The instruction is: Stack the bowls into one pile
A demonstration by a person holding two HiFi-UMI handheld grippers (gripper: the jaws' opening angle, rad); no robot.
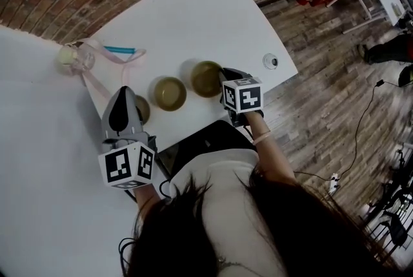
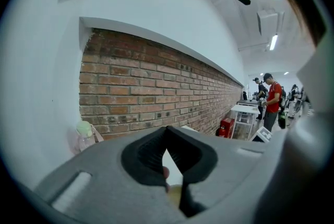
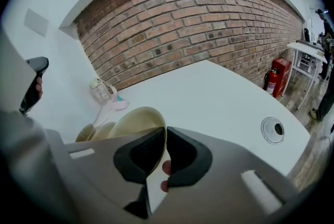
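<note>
While right gripper (image 3: 163, 133) clamps rim of rightmost bowl (image 1: 205, 79), best to lift level, carry over middle bowl (image 1: 169, 93), lower centred before release; left gripper (image 2: 166, 131), jaws together, empty, frame's lower left.

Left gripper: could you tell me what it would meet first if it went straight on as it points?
Probably the brick wall; the bottle sits left of that line.
</note>
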